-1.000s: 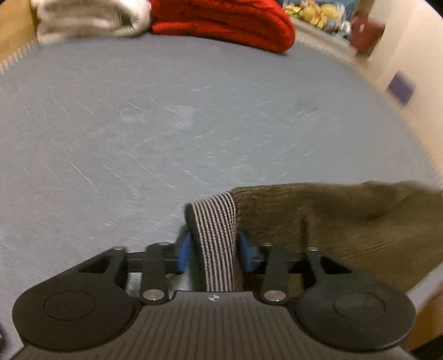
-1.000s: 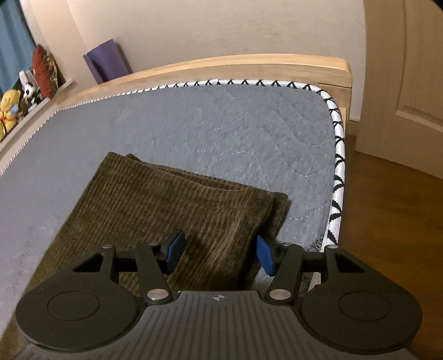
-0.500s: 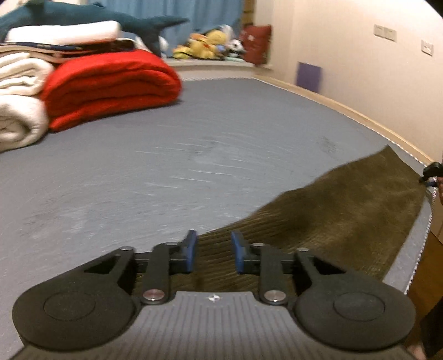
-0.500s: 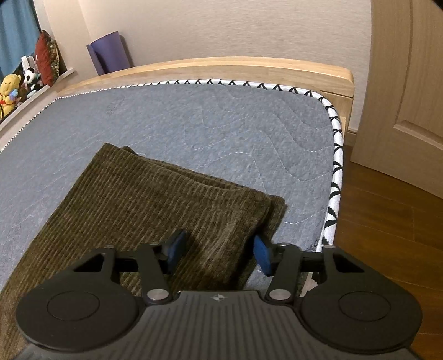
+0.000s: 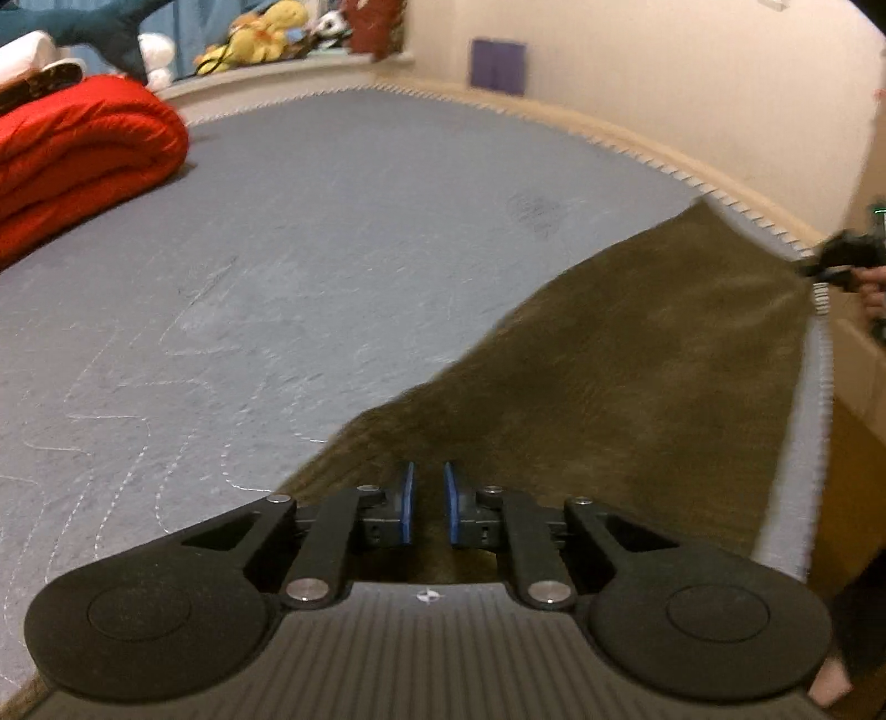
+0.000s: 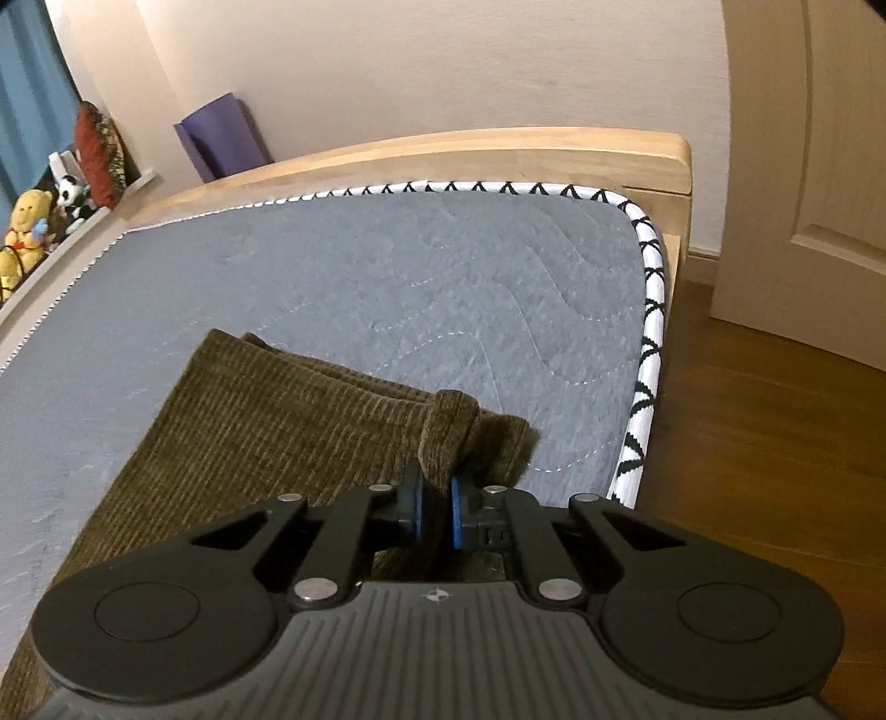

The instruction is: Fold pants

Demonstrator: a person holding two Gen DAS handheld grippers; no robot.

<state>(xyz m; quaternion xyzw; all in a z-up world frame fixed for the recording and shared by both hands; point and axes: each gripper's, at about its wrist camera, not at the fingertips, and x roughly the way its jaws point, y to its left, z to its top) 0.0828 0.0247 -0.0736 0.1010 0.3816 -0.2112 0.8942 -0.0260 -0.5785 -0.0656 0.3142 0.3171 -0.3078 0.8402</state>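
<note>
Olive-brown corduroy pants (image 5: 637, 354) lie flat along the near edge of the grey mattress (image 5: 332, 249). My left gripper (image 5: 427, 501) hovers over the waist end, its blue pads nearly together with a narrow gap and nothing between them. In the right wrist view the leg end of the pants (image 6: 288, 437) lies near the mattress corner. My right gripper (image 6: 434, 512) is shut on a pinched-up fold of the leg hem (image 6: 448, 426). The right gripper also shows far off in the left wrist view (image 5: 847, 260).
A rolled red blanket (image 5: 77, 149) lies at the far left of the mattress, with plush toys (image 5: 260, 33) on a ledge behind. The wooden bed frame (image 6: 498, 155) borders the mattress (image 6: 387, 288). Wood floor (image 6: 775, 471) and a door (image 6: 819, 166) lie to the right.
My left gripper let go of the striped waistband and its jaws closed to a narrow gap as it swung toward the legs. My right gripper closed on the leg hem and pinched it up.
</note>
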